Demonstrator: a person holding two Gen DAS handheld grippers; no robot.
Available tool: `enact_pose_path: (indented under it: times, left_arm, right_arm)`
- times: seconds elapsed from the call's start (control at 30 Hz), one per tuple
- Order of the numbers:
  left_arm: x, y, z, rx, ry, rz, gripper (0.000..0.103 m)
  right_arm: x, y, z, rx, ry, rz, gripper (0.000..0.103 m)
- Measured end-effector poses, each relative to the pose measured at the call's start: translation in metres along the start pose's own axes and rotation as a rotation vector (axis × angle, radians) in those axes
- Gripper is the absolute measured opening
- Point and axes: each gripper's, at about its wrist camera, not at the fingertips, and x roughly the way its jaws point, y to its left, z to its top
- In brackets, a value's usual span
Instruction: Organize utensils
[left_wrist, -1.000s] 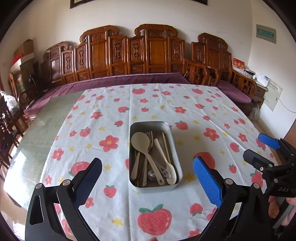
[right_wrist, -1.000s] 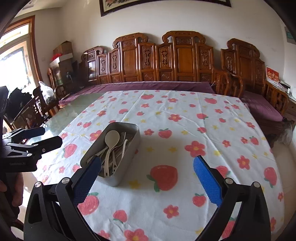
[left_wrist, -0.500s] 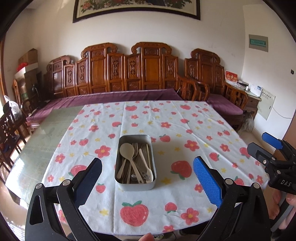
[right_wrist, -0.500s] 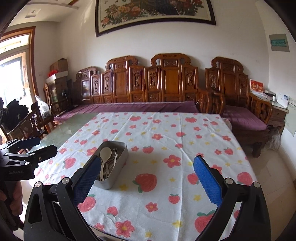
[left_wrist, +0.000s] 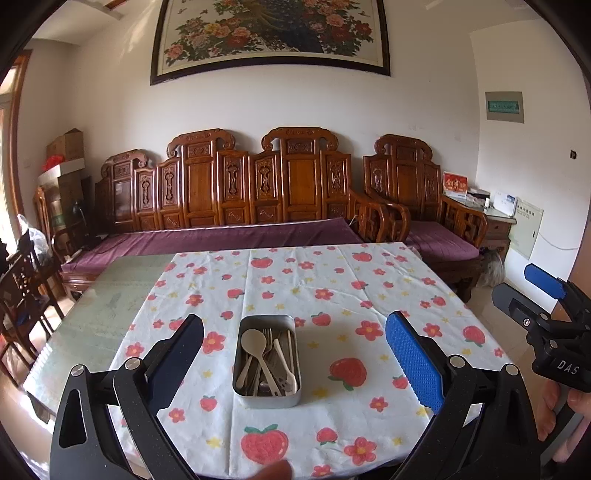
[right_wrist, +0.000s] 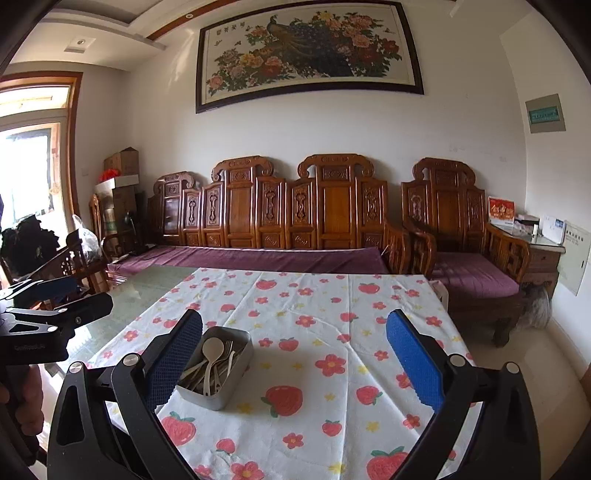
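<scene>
A metal tray (left_wrist: 266, 399) sits on the strawberry-print tablecloth (left_wrist: 332, 295) near the table's front edge. In it lie a beige spoon (left_wrist: 255, 341), forks and several other utensils in a loose pile. The tray also shows in the right wrist view (right_wrist: 236, 373), with the beige spoon (right_wrist: 212, 349). My left gripper (left_wrist: 293, 356) is open and empty, held back from the table, the tray between its fingers in view. My right gripper (right_wrist: 293, 354) is open and empty, to the right of the tray. Each gripper shows in the other's view, the right one (left_wrist: 535, 295) and the left one (right_wrist: 55, 299).
A carved wooden sofa (left_wrist: 258, 192) with purple cushions stands behind the table. A bare glass tabletop (left_wrist: 99, 314) lies left of the cloth. Dark chairs (left_wrist: 22, 291) stand at the left. A side cabinet (right_wrist: 539, 254) stands at the right wall.
Both grippers have pulled back and up from the table, so the tray looks smaller and farther. Both stay open and empty. The utensils have not moved.
</scene>
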Motion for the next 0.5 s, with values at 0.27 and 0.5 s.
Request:
enact_pose_path:
  times: [0.27, 0.5]
  left_arm:
    - [-0.0026, -0.0004, -0.0017, -0.002, -0.012, 0.008, 0.095]
    - [-0.0062, 0.001, -0.0027, -0.01, -0.02, 0.016, 0.095]
  right_arm:
    - [-0.0058, 0.0015, 0.003, -0.005, -0.006, -0.013, 0.1]
    - [-0.0047, 0.0034, 0.0021, -0.007, -0.006, -0.019, 0.1]
